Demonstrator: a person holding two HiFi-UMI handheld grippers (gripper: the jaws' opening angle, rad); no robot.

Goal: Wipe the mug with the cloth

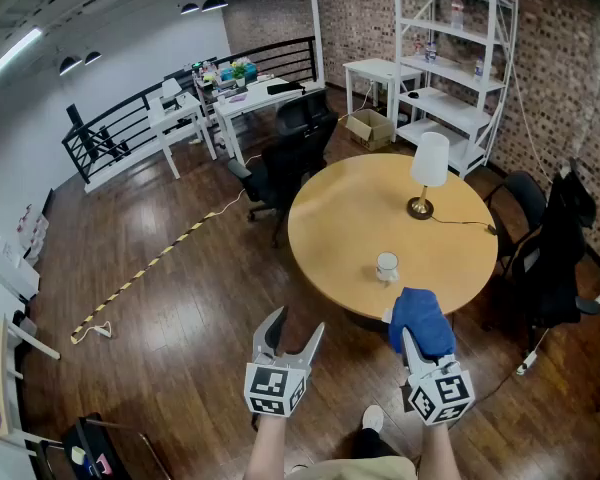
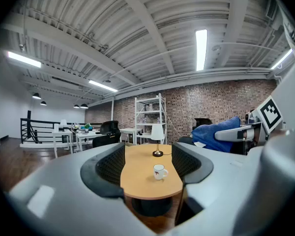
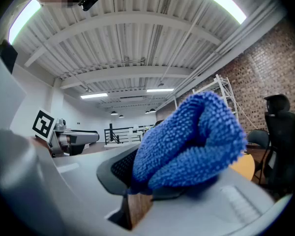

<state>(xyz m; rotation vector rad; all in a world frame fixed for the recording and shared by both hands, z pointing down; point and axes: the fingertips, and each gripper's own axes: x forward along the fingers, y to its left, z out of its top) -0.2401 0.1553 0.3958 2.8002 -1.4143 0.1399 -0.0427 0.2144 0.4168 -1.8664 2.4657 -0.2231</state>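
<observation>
Blue cloth (image 1: 420, 318) is bunched tight in the right gripper (image 1: 412, 348), ready for wiping. Left gripper (image 1: 298, 324) is empty, with fingers wide (to grab the mug, I think). Mug (image 1: 387, 266) stands on the round table (image 1: 345, 213), near its front edge, away from both.

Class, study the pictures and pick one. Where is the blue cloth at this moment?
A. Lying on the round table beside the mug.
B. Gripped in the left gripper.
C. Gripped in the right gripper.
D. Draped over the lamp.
C: the right gripper view shows the blue cloth bunched between the jaws of the right gripper. The left gripper is open and empty, and the mug stands apart from the cloth on the round table.
</observation>
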